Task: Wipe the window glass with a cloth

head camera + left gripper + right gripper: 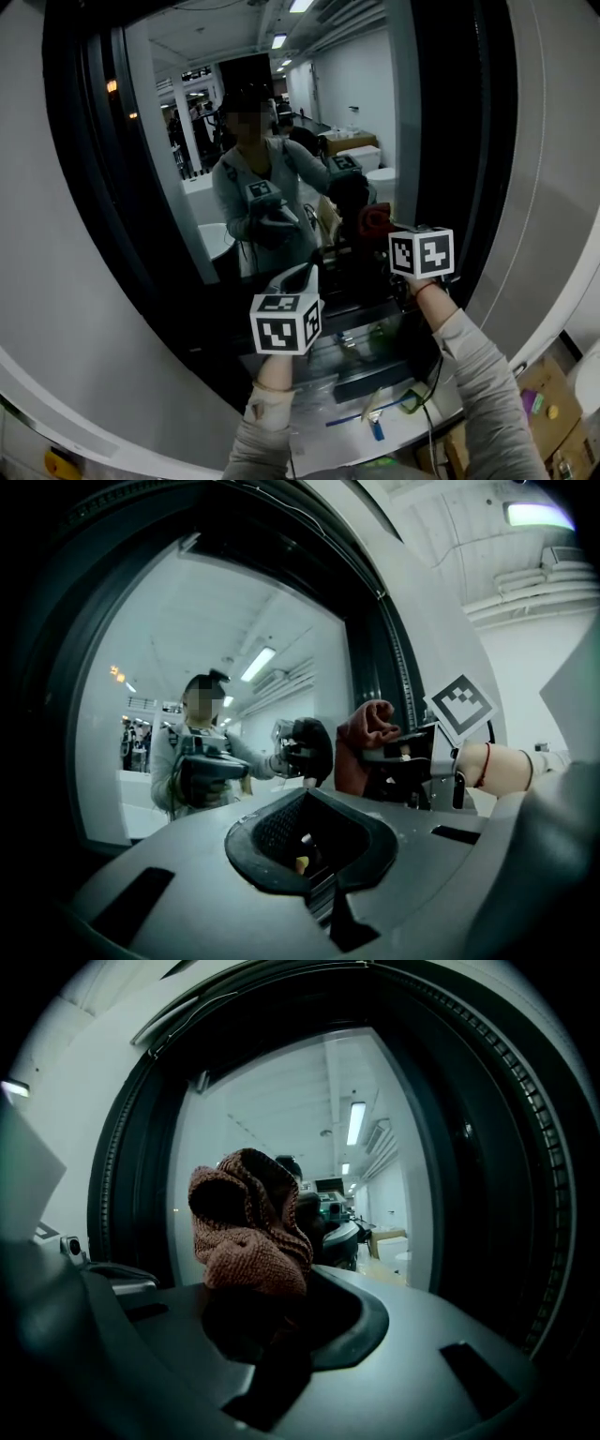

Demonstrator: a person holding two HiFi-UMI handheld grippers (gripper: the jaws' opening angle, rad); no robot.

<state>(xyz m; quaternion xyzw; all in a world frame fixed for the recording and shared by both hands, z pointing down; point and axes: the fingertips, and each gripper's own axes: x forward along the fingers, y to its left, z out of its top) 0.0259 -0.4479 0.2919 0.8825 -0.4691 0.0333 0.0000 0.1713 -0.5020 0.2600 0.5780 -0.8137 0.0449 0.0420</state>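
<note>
The right gripper (270, 1309) has its jaws closed on the lower end of a reddish-brown knitted cloth (248, 1227), so the bulk of the cloth stands bunched above the jaws and ahead of them. Held like that, the soft wad would meet the window glass (349, 94) before any hard part of the gripper does. Seen from the head, the cloth is up against the lower right part of the glass or just short of it; whether it touches cannot be told. The person's own reflection (258, 178) in the glass shows the wad facing the pane squarely, which suits a wiping stroke.

The left gripper (305, 841) hangs lower and further out from the glass, toward its lower middle. Its jaws look drawn together with nothing between them, and it seems to have no part in the wiping: it is probably kept back so that it blocks neither the cloth's path nor the person's sight of the pane.

Most of the glass lies above and to the left of the cloth, so the wiping looks to be at an early or middle stage. The dark window frame (80, 187) stands close around the glass; a wide stroke could catch the cloth on it
</note>
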